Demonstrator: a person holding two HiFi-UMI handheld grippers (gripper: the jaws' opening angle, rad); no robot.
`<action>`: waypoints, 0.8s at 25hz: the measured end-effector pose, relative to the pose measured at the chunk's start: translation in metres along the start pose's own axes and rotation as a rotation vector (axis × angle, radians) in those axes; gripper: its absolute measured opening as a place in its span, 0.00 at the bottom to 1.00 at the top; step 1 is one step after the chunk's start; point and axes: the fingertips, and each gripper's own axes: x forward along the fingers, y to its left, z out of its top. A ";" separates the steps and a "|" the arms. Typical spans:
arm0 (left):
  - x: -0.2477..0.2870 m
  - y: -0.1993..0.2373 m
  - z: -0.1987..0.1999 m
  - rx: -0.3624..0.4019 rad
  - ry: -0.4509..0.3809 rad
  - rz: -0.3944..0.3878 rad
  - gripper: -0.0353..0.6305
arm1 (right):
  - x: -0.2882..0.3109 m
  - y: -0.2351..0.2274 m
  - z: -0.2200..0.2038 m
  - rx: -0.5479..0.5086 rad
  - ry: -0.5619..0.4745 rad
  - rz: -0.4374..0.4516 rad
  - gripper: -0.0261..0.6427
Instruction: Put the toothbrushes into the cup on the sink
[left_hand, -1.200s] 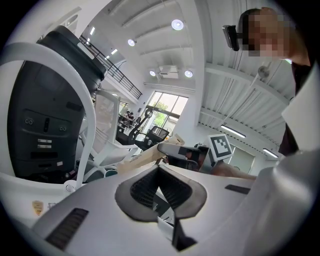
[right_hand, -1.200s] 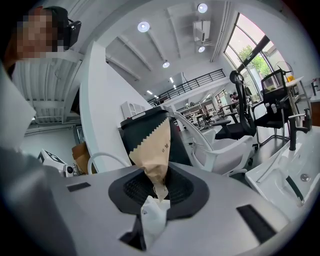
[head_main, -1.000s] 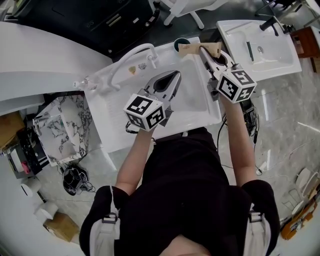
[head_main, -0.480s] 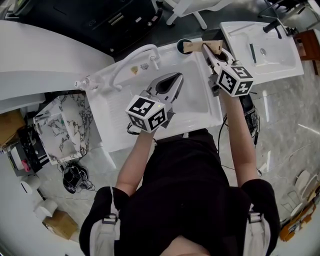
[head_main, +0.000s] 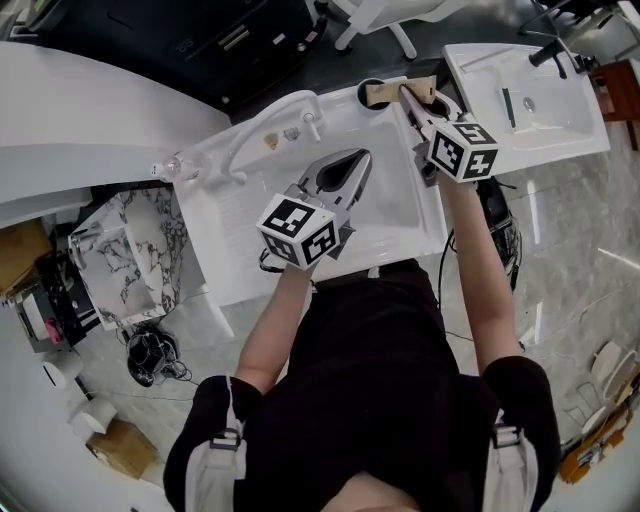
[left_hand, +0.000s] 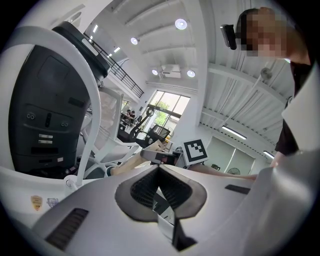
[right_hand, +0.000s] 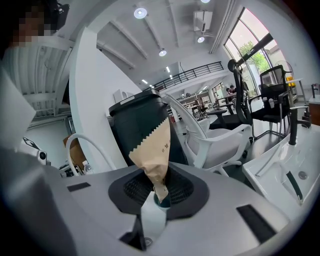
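My right gripper (head_main: 407, 93) is shut on a toothbrush in a tan paper packet (head_main: 398, 92), which sticks up between the pads in the right gripper view (right_hand: 154, 145). The packet hangs at the white sink's (head_main: 415, 225) far right corner, just right of the dark green cup (head_main: 366, 87). A dark teal rim shows right under the packet's lower end (right_hand: 161, 200). My left gripper (head_main: 352, 158) hovers over the basin, its jaws shut with nothing in them (left_hand: 159, 170). In the left gripper view the cup (left_hand: 111, 170) and packet (left_hand: 131, 163) lie ahead.
A white curved faucet (head_main: 268, 120) rises at the sink's back left. A second white sink (head_main: 560, 125) stands to the right with a dark stick-like thing (head_main: 507, 107) lying in it. Office chairs and a dark cabinet stand beyond the sink.
My right gripper has sunk a little with the packet, towards the sink's far corner by the cup. The left gripper has stayed where it was.
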 end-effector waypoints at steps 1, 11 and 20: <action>0.000 0.000 0.001 -0.001 -0.003 0.000 0.06 | 0.002 0.000 -0.002 -0.001 0.006 0.000 0.13; -0.006 0.004 0.007 -0.002 -0.021 0.010 0.06 | 0.017 -0.005 -0.017 -0.014 0.052 -0.007 0.13; -0.009 0.005 0.008 -0.006 -0.027 0.018 0.07 | 0.032 -0.007 -0.031 -0.033 0.076 0.000 0.13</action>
